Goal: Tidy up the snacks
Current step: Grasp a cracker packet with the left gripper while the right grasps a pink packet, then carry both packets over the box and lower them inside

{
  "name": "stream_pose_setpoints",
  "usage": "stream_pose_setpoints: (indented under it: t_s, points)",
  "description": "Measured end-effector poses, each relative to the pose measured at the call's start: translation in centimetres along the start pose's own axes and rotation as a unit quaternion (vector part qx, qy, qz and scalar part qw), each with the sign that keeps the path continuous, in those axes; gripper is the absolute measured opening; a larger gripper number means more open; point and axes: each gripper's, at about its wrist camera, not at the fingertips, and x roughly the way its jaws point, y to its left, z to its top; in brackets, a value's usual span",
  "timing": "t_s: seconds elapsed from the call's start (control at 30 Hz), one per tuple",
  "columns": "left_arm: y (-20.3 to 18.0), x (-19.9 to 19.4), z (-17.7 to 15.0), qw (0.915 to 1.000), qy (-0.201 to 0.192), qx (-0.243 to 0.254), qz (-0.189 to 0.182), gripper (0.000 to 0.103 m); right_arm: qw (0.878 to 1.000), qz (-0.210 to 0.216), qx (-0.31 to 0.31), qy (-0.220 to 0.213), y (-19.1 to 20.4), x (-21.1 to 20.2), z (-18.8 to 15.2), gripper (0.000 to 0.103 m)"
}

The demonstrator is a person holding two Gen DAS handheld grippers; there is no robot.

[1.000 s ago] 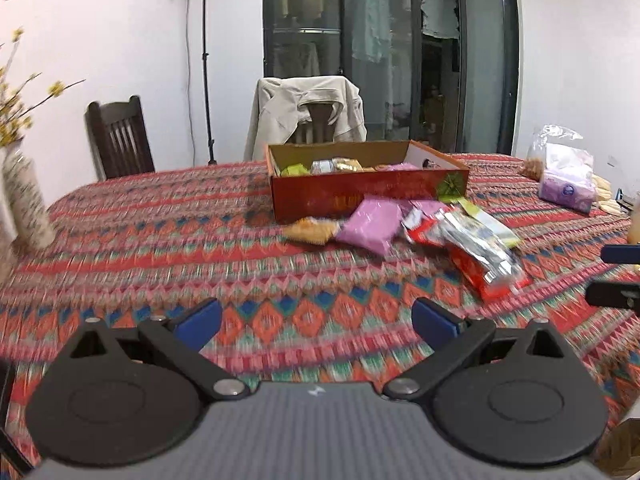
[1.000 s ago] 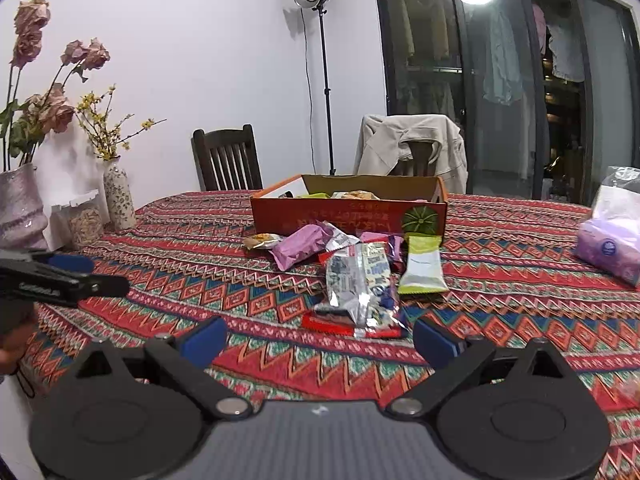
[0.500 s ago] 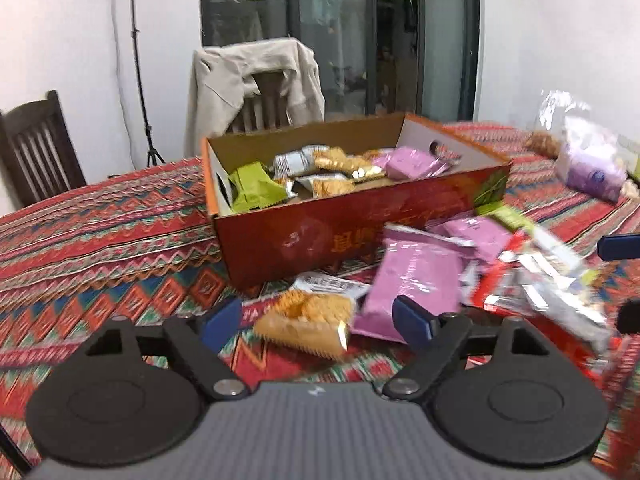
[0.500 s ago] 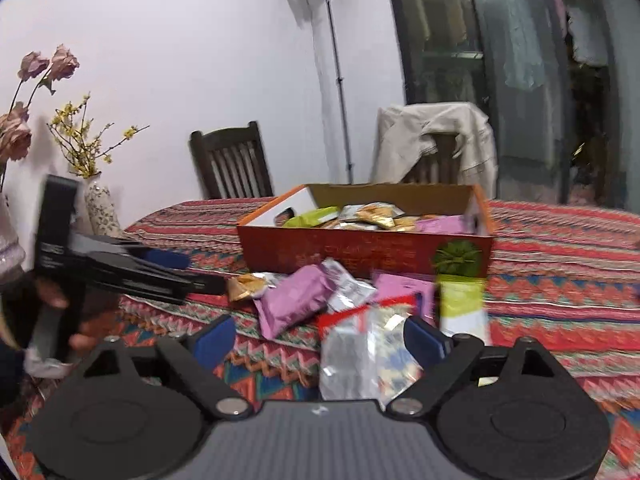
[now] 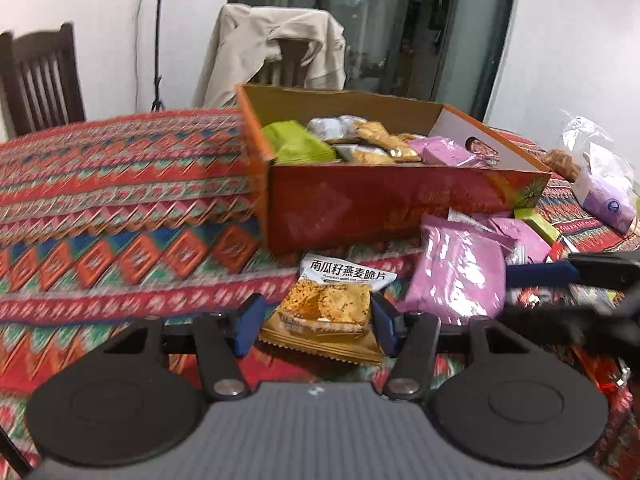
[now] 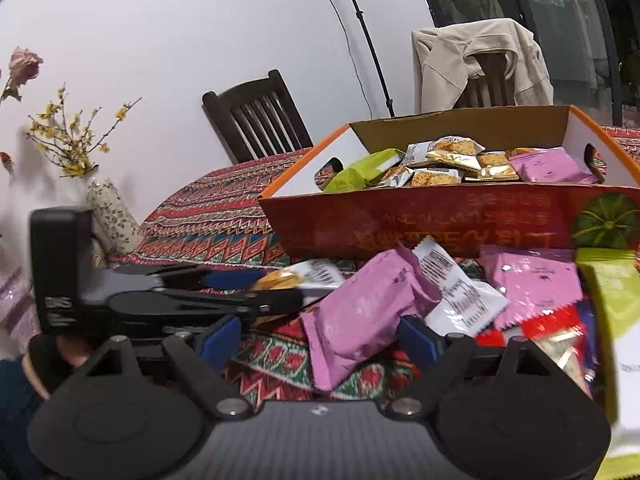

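Note:
An orange cardboard box (image 5: 380,208) (image 6: 440,232) holding several snack packets stands on the patterned tablecloth, with loose packets piled in front of it. My left gripper (image 5: 318,326) straddles a gold cracker packet (image 5: 328,312) lying flat. Its jaws are closing, with a gap still showing at the left pad. My right gripper (image 6: 318,338) straddles a pink packet (image 6: 360,312) (image 5: 456,276). Those jaws are closing too, and the left pad stands well off the packet. In the right wrist view the left gripper (image 6: 256,290) shows side-on around the cracker packet (image 6: 280,278).
A green packet (image 6: 612,292), a red packet (image 6: 552,320) and a white one (image 6: 460,288) lie right of the pink one. A vase of yellow flowers (image 6: 112,216) stands far left. A plastic bag (image 5: 604,196) sits far right. Two chairs (image 6: 256,116) (image 5: 276,48) stand behind the table.
Both grippers have moved forward and down to the pile in front of the box. The left jaws have narrowed around the cracker packet. The right jaws have narrowed slightly over the pink packet.

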Motion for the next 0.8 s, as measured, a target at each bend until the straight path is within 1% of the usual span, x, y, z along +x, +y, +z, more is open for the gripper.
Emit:
stream_pose_setpoints:
  t_s: [0.07, 0.13, 0.17, 0.23, 0.3, 0.37, 0.4, 0.43, 0.47, 0.5, 0.57, 0.67, 0.73, 0.8]
  points:
    - [0.0, -1.6, -1.1, 0.9999, 0.002, -0.003, 0.016, 0.058, 1.000, -0.012, 0.003, -0.002, 0.2, 0.4, 0.4, 0.086]
    - [-0.3, -3.5, -2.8, 0.9990, -0.004, 0.000, 0.045, 0.058, 1.000, -0.030, -0.001, -0.002, 0.6, 1.0, 1.0, 0.086]
    - [-0.4, -4.3, -3.5, 0.9984, -0.008, -0.002, 0.056, 0.058, 0.999, -0.043, -0.011, 0.000, 1.1, 1.5, 1.3, 0.086]
    - [-0.2, -5.9, -4.5, 0.9970, -0.019, -0.021, 0.071, 0.058, 0.996, -0.077, -0.042, 0.003, 2.1, 2.6, 1.7, 0.086]
    - [0.4, -7.1, -5.0, 0.9946, -0.030, -0.051, 0.085, 0.058, 0.993, -0.093, -0.074, 0.017, 3.5, 4.1, 1.9, 0.087]
    - [0.9, -8.4, -5.2, 0.9910, -0.047, -0.072, 0.103, 0.058, 0.988, -0.107, -0.108, 0.033, 4.8, 5.7, 1.8, 0.085]
    - [1.1, -8.9, -5.3, 0.9896, -0.051, -0.082, 0.107, 0.058, 0.985, -0.114, -0.123, 0.037, 5.2, 6.4, 1.6, 0.083]
    - [1.3, -9.5, -5.4, 0.9885, -0.054, -0.092, 0.107, 0.058, 0.982, -0.126, -0.135, 0.042, 5.5, 6.9, 1.3, 0.072]
    - [1.3, -10.0, -5.5, 0.9880, -0.056, -0.099, 0.105, 0.058, 0.981, -0.129, -0.141, 0.044, 5.7, 7.1, 0.9, 0.064]
    - [1.2, -10.5, -5.8, 0.9875, -0.058, -0.103, 0.104, 0.058, 0.982, -0.125, -0.135, 0.042, 5.7, 6.7, 0.6, 0.062]
    - [0.6, -11.7, -6.5, 0.9872, -0.061, -0.104, 0.104, 0.058, 0.984, -0.115, -0.131, 0.042, 5.8, 5.5, -0.4, 0.062]
    - [-0.8, -13.2, -7.6, 0.9874, -0.062, -0.108, 0.097, 0.058, 0.985, -0.101, -0.132, 0.045, 6.1, 2.5, -2.5, 0.061]
    - [-2.7, -13.9, -9.0, 0.9887, -0.057, -0.111, 0.082, 0.058, 0.985, -0.092, -0.135, 0.048, 6.6, -0.2, -4.5, 0.061]
    - [-4.5, -14.2, -10.2, 0.9911, -0.045, -0.111, 0.057, 0.058, 0.985, -0.086, -0.139, 0.048, 7.0, -3.1, -6.8, 0.061]
